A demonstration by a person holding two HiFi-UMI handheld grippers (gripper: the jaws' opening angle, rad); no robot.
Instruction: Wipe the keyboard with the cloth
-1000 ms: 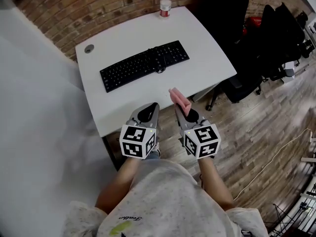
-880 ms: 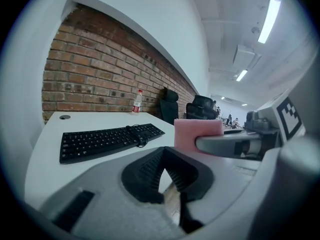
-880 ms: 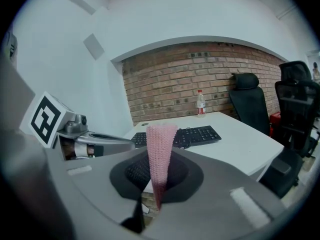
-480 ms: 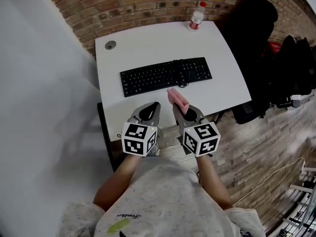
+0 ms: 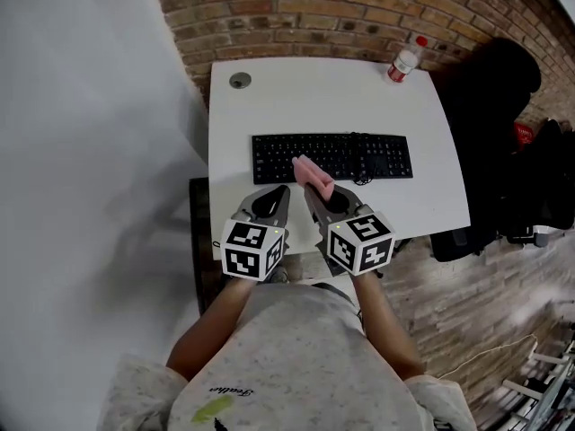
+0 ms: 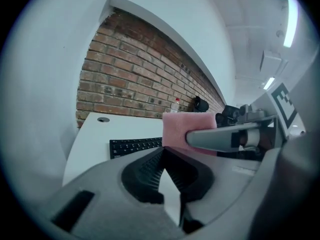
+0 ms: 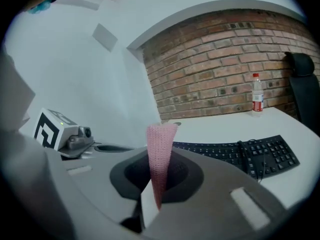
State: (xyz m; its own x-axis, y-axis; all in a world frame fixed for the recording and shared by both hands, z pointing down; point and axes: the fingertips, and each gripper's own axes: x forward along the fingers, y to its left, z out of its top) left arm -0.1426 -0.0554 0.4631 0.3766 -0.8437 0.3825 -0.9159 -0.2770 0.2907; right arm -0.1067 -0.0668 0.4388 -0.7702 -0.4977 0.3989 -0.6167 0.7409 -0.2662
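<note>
The black keyboard (image 5: pixel 359 158) lies across the middle of the white desk (image 5: pixel 269 106), with its cable at its near edge. My right gripper (image 5: pixel 316 192) is shut on a folded pink cloth (image 5: pixel 312 173), which sticks up from the jaws over the keyboard's near edge. In the right gripper view the cloth (image 7: pixel 160 154) stands upright between the jaws, and the keyboard (image 7: pixel 235 151) lies beyond. My left gripper (image 5: pixel 278 193) hovers just left of it at the desk's front edge, shut with nothing in it. The left gripper view shows the cloth (image 6: pixel 187 128) and the keyboard (image 6: pixel 134 146).
A plastic bottle with a red cap (image 5: pixel 406 59) stands at the desk's far right corner. A round cable grommet (image 5: pixel 239 81) sits at the far left. A brick wall (image 5: pixel 359 7) backs the desk. A black chair (image 5: pixel 499 142) stands to the right on the wooden floor.
The person has come round to face the desk squarely. Both grippers are now nearer the keyboard, and the cloth has reached its near edge. Neither grip has changed.
</note>
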